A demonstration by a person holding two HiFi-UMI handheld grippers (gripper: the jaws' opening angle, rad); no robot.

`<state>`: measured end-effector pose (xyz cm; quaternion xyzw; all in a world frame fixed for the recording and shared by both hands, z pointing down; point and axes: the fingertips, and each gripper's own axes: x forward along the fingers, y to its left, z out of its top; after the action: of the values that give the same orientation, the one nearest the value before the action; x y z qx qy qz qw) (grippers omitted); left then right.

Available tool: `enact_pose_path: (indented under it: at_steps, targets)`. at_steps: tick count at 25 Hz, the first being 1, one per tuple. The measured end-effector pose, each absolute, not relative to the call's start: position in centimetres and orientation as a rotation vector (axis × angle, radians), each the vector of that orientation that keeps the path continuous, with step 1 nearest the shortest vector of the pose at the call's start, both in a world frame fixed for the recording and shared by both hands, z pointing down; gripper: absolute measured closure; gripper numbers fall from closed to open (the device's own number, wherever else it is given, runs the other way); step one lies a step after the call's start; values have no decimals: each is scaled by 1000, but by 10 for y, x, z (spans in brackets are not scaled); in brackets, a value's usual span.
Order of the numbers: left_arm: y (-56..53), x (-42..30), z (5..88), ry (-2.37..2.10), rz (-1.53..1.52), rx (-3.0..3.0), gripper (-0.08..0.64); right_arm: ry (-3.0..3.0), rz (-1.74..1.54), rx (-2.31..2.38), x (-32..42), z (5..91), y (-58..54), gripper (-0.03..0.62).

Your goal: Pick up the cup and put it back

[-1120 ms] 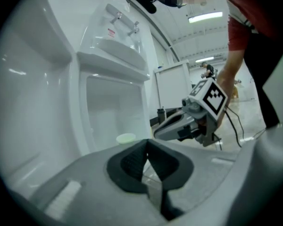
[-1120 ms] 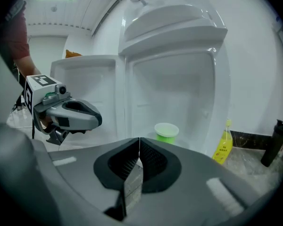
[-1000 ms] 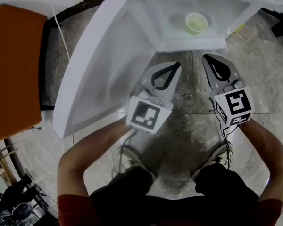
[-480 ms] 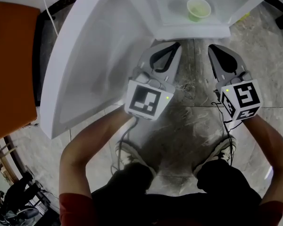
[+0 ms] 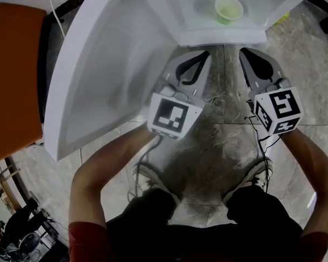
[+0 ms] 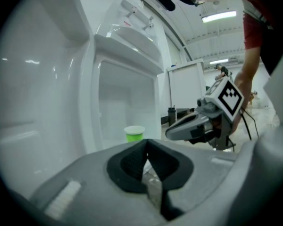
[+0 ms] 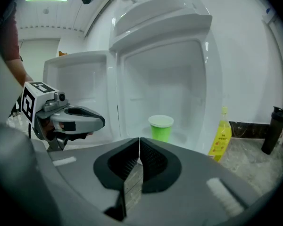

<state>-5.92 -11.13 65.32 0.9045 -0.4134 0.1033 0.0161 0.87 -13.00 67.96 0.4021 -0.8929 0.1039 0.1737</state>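
A light green cup (image 5: 228, 9) stands upright on the floor of the open white fridge compartment (image 5: 218, 36). It also shows in the left gripper view as the cup (image 6: 134, 133) and in the right gripper view as the cup (image 7: 161, 127). My left gripper (image 5: 203, 54) and right gripper (image 5: 245, 52) hover side by side just in front of the compartment's front edge, short of the cup. Both are shut with nothing between the pads. The left gripper's tips (image 6: 146, 141) and the right gripper's tips (image 7: 139, 139) point toward the cup.
The fridge door (image 5: 98, 81) stands swung open at the left. An orange surface (image 5: 11, 75) lies further left. A yellow bottle (image 7: 220, 138) and a dark bottle (image 7: 272, 128) stand on the stone floor to the fridge's right. The person's shoes (image 5: 147, 179) are below the grippers.
The left gripper has sunk slightly; the right one has kept its place. Both stay shut, and the cup has not moved.
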Motion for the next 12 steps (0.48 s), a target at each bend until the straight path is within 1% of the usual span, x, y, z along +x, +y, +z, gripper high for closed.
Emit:
enact_pose_path:
  at_steps: [8, 12]
  targets:
    - [-112, -60, 660, -1292, 324, 2785, 560, -2534, 327, 1150, 8, 690, -147, 578]
    - [-112, -58, 665, -1291, 325, 2779, 560, -2527, 327, 1157, 9, 696, -155, 541]
